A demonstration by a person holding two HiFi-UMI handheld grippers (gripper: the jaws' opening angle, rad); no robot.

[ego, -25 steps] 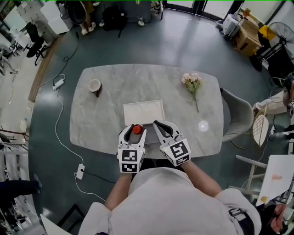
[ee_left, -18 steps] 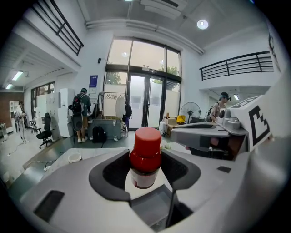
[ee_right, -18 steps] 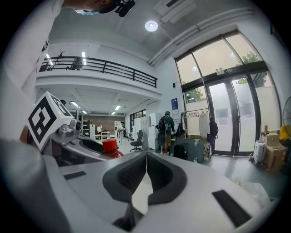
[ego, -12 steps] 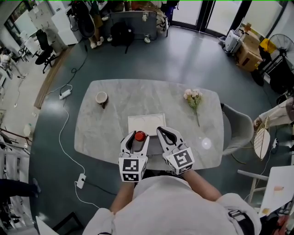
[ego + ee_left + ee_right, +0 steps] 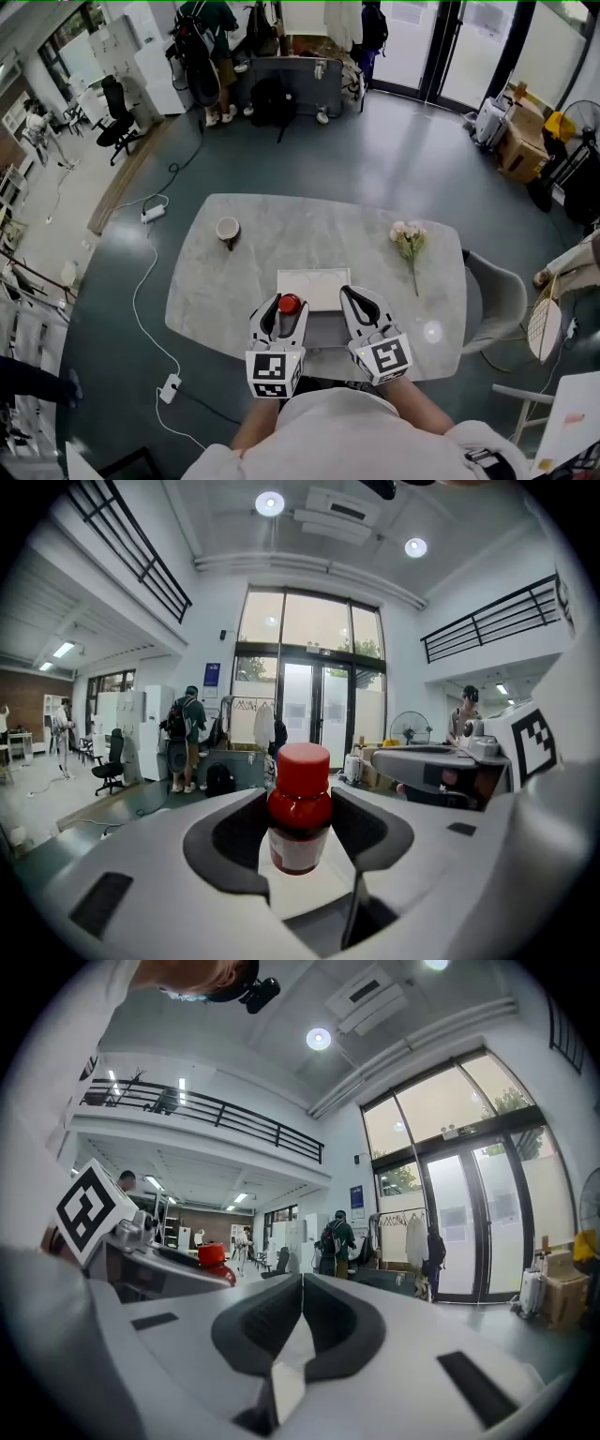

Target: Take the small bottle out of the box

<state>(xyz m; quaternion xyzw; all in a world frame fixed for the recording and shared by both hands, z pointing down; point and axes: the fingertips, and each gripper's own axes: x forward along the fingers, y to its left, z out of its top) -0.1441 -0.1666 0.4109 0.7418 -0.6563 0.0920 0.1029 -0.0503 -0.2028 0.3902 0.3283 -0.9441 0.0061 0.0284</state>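
Observation:
A small dark-red bottle [image 5: 299,808] with a red cap [image 5: 289,304] and a pale label stands upright between the jaws of my left gripper [image 5: 283,313], which is shut on it and held level above the table's near edge. My right gripper [image 5: 361,306] is beside it on the right, its jaws closed together on nothing. The white box [image 5: 313,287] lies flat on the marble table [image 5: 216,291] just beyond both grippers. From the right gripper view the bottle's cap [image 5: 211,1254] shows at the left, past the left gripper's body.
A cup [image 5: 228,230] stands at the table's far left and a bunch of pink flowers [image 5: 410,240] lies at the far right. A grey chair [image 5: 497,300] is at the table's right end. A cable [image 5: 141,300] runs across the floor on the left.
My head has lifted, so the table sits lower and smaller in view. Both grippers stay side by side with the bottle held in the left one.

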